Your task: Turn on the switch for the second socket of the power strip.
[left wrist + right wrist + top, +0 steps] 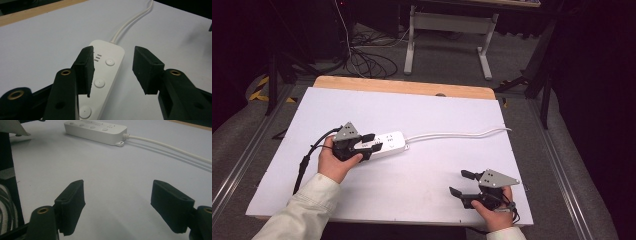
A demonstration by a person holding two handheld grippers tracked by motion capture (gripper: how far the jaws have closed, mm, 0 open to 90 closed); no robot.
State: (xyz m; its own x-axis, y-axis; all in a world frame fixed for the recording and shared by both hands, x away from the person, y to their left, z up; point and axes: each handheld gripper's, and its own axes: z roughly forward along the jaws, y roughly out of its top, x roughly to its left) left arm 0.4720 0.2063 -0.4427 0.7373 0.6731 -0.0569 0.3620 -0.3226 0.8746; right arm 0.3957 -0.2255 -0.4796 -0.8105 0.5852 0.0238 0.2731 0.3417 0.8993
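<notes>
Left gripper (371,143) is over the near end of the power strip (384,144), which lies mid-table on the white sheet (422,175). Its jaws are half open and straddle the strip without clamping it, so I'd say the grab is lined up but not made. Right gripper (460,183) waits wide open and empty near the front edge. The left gripper view shows the strip's (106,72) round buttons (99,83); the right gripper view shows its cable (170,147) leaving the far end.

lab | white-topped table (412,107) | floor cables (367,60) | dark curtains (597,75)
</notes>
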